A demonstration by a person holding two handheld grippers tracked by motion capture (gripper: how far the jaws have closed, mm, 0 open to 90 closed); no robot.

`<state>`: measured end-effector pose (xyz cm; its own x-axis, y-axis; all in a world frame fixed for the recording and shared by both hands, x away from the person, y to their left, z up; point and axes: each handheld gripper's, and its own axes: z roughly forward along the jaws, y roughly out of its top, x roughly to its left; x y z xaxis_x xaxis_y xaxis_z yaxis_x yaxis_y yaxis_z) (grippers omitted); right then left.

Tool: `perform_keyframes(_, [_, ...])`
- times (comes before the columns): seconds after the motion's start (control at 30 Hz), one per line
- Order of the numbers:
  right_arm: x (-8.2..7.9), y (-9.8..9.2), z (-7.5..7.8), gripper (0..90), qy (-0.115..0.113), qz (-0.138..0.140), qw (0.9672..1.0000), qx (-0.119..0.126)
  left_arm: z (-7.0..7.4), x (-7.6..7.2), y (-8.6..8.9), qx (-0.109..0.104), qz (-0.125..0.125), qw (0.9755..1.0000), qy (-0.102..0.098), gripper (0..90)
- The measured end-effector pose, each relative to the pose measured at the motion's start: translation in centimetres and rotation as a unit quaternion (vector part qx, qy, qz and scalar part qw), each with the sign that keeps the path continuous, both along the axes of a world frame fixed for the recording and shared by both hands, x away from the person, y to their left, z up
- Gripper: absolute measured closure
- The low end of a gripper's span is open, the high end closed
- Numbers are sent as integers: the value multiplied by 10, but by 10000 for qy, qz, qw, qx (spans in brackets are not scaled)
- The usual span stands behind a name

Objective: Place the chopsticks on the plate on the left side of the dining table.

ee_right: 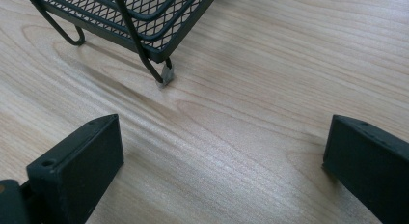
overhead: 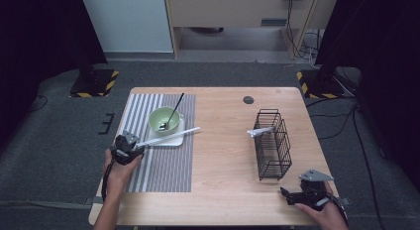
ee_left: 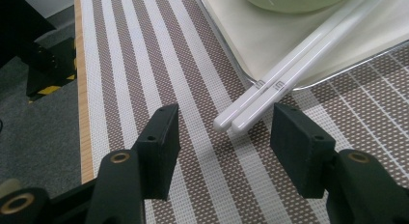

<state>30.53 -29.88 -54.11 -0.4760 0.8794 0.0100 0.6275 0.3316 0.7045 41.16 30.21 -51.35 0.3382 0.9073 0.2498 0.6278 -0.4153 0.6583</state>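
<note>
Pale wooden counter [overhead: 223, 155] on grey carpet, dark curtains at both sides. On its left half, a brown-and-white striped placemat [overhead: 163, 165]. Landmark: the square white plate [overhead: 171, 138] on that placemat. On the plate, a light green bowl [overhead: 165, 121] with a black-handled spoon [overhead: 173, 111] leaning in it. Across the plate's near edge, a pair of white chopsticks [ee_left: 289, 72], thick ends jutting off the plate's left rim onto the placemat. Just left of the plate, left claw [ee_left: 224, 137] spread, one jaw at each side of the chopstick ends, apart from them, nothing pinched. Well right of the plate, a black wire basket [overhead: 272, 143] holding white utensils [overhead: 260, 132]. Farther right and nearer than the plate, right claw [ee_right: 222, 161] spread wide above bare wood, just beside a basket foot, holding nothing.
</note>
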Motion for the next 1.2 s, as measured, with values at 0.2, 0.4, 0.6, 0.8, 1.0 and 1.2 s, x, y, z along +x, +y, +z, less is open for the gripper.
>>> perform_keyframes(0.2, [0, 0, 0, 5, 3, 0, 10000, -1, -1, 5, 2, 34, 9, 10000, 40, 434])
perform_keyframes(0.4, [0, 0, 0, 5, -2, -2, 10000, 0, 2, 3, 2, 63, -50, 10000, -38, 442])
perform_keyframes(0.6, [0, 0, 0, 5, -1, 8, 10000, -8, 4, 7, 4, 129, -11, 9999, 11, 444])
perform_keyframes(0.8, [0, 0, 0, 5, -1, -2, 10000, 0, 8, 12, 1, 215, -27, 9998, 7, 443])
perform_keyframes(1.0, [0, 0, 0, 5, -3, -2, 10000, 0, 7, 13, 0, 248, -23, 9997, 20, 438])
perform_keyframes(1.2, [0, 0, 0, 5, -1, 4, 10000, -5, 5, 17, 2, 228, 27, 9997, 6, 438])
